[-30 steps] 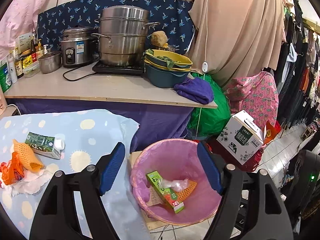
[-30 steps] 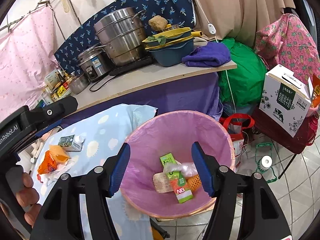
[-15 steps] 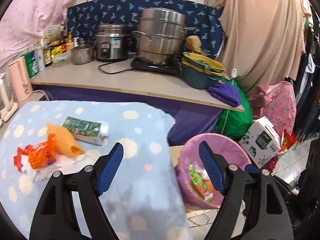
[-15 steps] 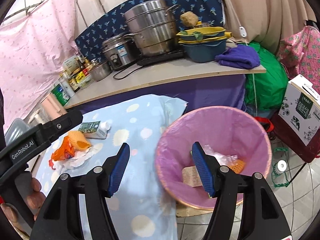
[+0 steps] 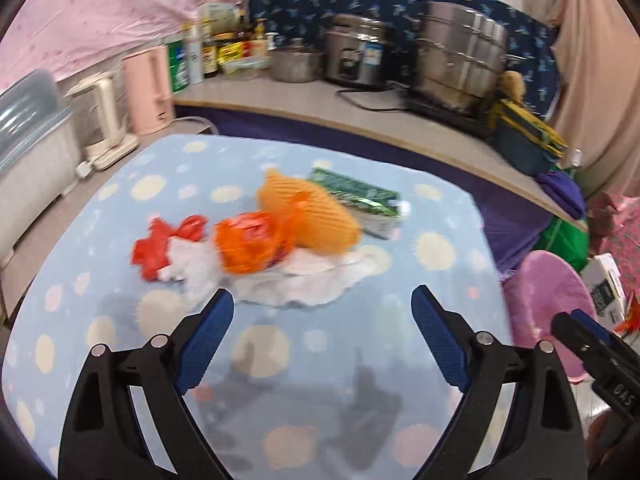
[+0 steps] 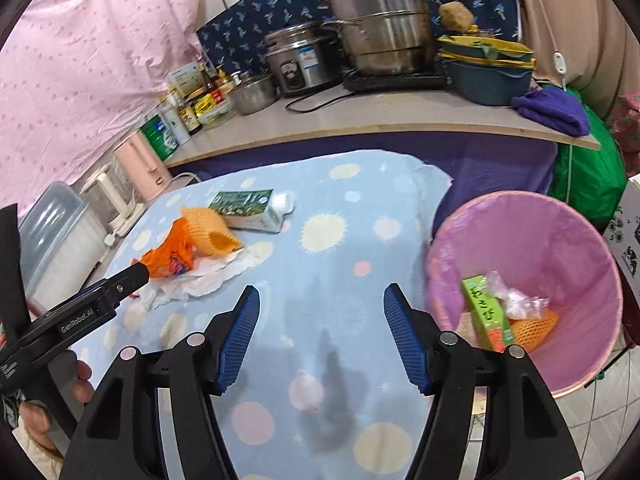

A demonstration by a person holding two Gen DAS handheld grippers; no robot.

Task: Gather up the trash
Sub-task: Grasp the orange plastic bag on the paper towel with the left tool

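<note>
Trash lies on the blue spotted table (image 5: 320,344): an orange plastic bag (image 5: 250,246), a yellow foam net (image 5: 316,216), a green carton (image 5: 360,200), white tissue (image 5: 304,280) and a red scrap (image 5: 160,246). The same pile shows in the right wrist view, with bag (image 6: 170,258), net (image 6: 210,232) and carton (image 6: 250,208). My left gripper (image 5: 322,336) is open and empty, just short of the tissue. My right gripper (image 6: 322,334) is open and empty over the table. The pink-lined bin (image 6: 532,240) holds a green box (image 6: 486,312) and other scraps.
A counter (image 6: 380,120) behind the table carries steel pots, a rice cooker, bottles and stacked bowls. Kettles (image 5: 104,120) and a plastic container stand left of the table. A green bag and a white box sit on the floor near the bin (image 5: 548,292).
Both grippers swung left from above the bin to over the table. The left one now faces the trash pile up close. Both stayed open.
</note>
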